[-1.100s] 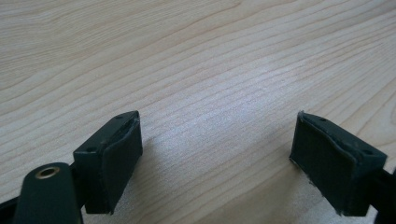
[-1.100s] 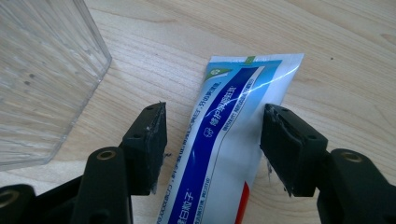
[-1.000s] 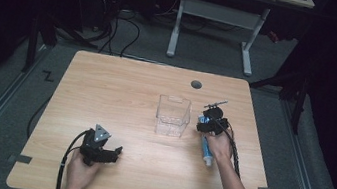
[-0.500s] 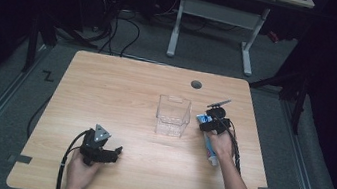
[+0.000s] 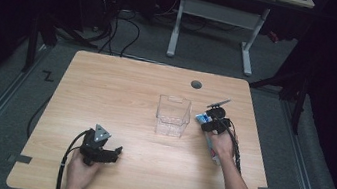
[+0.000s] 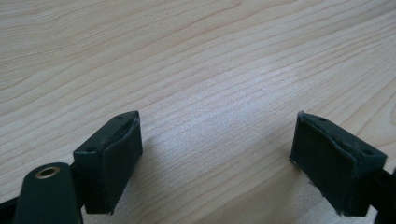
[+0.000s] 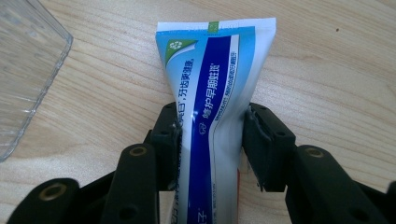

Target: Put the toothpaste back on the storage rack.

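Near the right edge of the desk (image 5: 122, 82), the right gripper (image 7: 210, 135) is closing its fingers (image 7: 264, 144) around a toothpaste tube (image 7: 210, 79). The tube is lying flat on the wood, its crimped flat end pointing away from the hand toward the far edge, just beside a clear plastic box (image 5: 172, 115) that is standing close to the middle of the desk. The fingers have just been narrowing, with the tube between them; the left pad is touching the tube's side, while the right pad is sitting at its other side, so the grasp is looking nearly made but perhaps not yet firm.

To do this step well, the fingers should be squeezing evenly across the tube's width, low enough that both pads are catching the body rather than sliding over its rounded top. Gentle pressure is wise, since a soft tube is likely to buckle or twist. Lifting straight up before moving toward the box would be keeping the tube from dragging.

Close to the near left corner, the left gripper (image 6: 215, 158) is resting with its fingers spread wide, grasping nothing.
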### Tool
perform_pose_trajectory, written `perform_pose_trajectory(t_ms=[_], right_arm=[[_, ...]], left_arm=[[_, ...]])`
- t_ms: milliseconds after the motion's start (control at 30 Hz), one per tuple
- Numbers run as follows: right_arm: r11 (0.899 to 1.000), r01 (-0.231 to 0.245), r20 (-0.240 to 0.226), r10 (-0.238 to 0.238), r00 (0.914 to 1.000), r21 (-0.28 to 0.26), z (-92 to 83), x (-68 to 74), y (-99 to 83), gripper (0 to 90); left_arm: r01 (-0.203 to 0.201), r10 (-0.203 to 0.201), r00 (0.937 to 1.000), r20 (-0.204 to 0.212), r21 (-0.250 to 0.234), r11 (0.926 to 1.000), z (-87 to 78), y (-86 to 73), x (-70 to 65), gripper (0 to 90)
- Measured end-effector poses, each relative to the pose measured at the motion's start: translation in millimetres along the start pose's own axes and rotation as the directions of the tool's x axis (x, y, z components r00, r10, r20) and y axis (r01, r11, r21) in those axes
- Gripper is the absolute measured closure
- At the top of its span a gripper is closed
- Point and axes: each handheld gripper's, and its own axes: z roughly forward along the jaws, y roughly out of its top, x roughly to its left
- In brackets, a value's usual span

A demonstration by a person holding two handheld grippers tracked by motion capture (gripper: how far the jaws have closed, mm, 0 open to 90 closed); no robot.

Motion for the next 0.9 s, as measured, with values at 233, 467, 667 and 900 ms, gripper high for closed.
perform_pose_trajectory(t_ms=[233, 467, 667, 900], right_arm=[[1.0, 0.026, -0.009, -0.026, 0.9996, -0.003, -2.4, 0.6, 0.4, 67.2], [0.999, 0.043, -0.029, -0.043, 0.9987, -0.001, -6.5, 0.0, 1.5, 70.4], [0.998, 0.054, -0.053, -0.056, 0.997, -0.03, -15.8, -0.7, 1.6, 70.9], [0.993, 0.059, -0.089, -0.068, 0.9937, -0.097, -40.8, -5.8, -2.6, 72.1]], left_arm=[[0.0, 0.0, 1.0, 0.0, 0.0, 1.0, 0.0, 0.0, 0.0, 16.6], [0.0, 0.0, 1.0, 0.0, 0.0, 1.0, 0.0, 0.0, 0.0, 16.6], [0.0, 0.0, 1.0, 0.0, 0.0, 1.0, 0.0, 0.0, -0.1, 16.6], [-0.002, 0.002, 1.0, 0.0, 0.001, 1.0, -0.1, 0.0, 0.1, 16.6]])
